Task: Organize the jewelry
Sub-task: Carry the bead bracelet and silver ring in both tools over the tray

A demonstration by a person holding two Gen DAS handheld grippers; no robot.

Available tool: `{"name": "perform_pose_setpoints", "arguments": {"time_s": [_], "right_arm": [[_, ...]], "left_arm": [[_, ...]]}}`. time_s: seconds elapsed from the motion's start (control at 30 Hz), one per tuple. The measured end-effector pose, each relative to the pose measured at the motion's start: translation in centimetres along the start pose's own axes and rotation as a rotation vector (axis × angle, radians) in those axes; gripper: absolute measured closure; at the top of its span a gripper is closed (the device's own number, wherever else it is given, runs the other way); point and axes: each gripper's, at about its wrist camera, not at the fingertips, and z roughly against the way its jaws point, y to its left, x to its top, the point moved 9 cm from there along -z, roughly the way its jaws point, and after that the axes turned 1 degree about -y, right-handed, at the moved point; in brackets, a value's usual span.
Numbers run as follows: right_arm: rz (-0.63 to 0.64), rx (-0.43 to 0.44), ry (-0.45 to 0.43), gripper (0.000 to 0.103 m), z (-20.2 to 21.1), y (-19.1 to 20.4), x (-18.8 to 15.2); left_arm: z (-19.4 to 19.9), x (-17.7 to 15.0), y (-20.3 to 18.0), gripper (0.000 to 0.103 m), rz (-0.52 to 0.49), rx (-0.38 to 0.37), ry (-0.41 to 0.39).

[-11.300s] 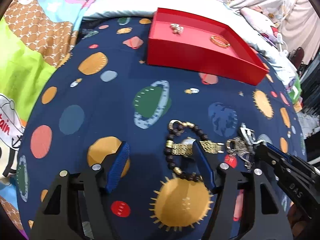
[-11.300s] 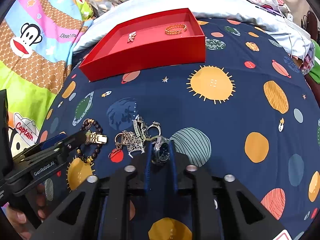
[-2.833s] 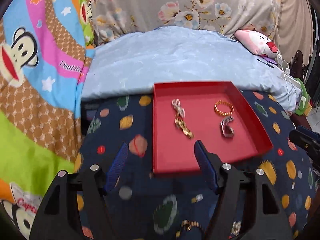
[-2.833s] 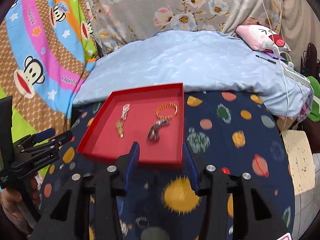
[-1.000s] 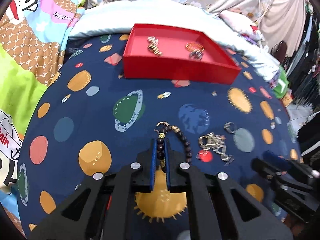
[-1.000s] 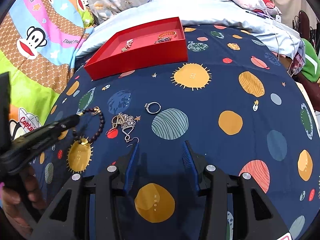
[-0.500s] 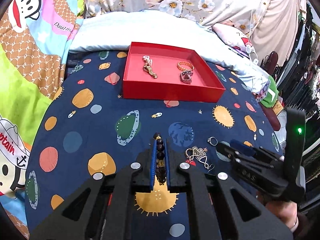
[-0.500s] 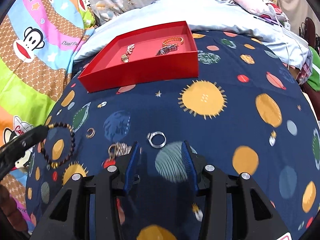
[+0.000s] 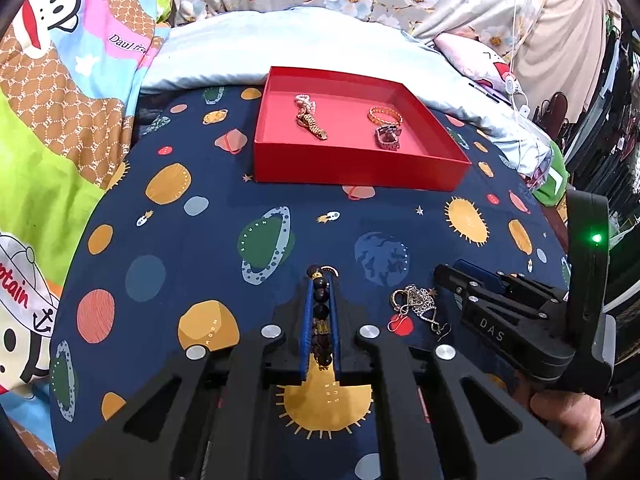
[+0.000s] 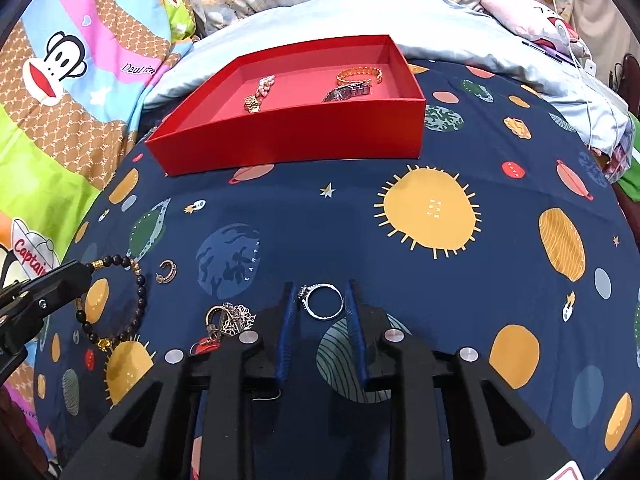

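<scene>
My left gripper [image 9: 322,284] is shut on a dark bead bracelet [image 9: 320,312], whose loop [image 10: 140,292] hangs from its tip [image 10: 80,272] over the cloth. My right gripper [image 10: 320,288] points down at a silver ring [image 10: 323,303] that lies between its blue fingers. The jaws are closing and a thin gap still shows on each side of the ring. The red tray [image 9: 352,168] at the far side holds a pink-and-gold bracelet [image 9: 310,114], a gold bangle [image 9: 385,114] and a watch [image 9: 387,138].
A tangle of silver jewellery with a red charm [image 10: 230,318] lies just left of my right gripper, and a small ear cuff [image 10: 167,272] lies beyond it. The planet-print cloth [image 10: 432,208] covers a bed. Pillows and bright blankets ring its far and left edges.
My right gripper has moved forward until the ring sits between its fingers, and its jaws have narrowed. The bead bracelet has come up off the cloth in my left gripper.
</scene>
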Motion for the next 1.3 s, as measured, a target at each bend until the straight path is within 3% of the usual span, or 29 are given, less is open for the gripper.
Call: {"name": "perform_pose_setpoints", "arguments": {"time_s": [0.3,0.73,1.07,1.3], "right_arm": [[-0.02,0.009,-0.01,0.081,0.7,-0.3,0.0],[-0.031,0.031,-0.091,0.081,4.7,-0.4,1.9],[-0.02,0.065,-0.142,0.081,6.3,-0.7,5.6],[-0.009,0.081,-0.174,0.081,5.2,-1.3,11.0]], "left_arm": [[-0.2,-0.4,-0.1,0.096,-0.011,0.015,0.009],[0.3,0.5,-0.5,0.096,-0.017,0.022,0.0],[2.2,6.7,-2.2,0.096,-0.044,-0.021,-0.1],[0.8,13.3,-3.3,0.096,-0.079,-0.025,-0.171]]}}
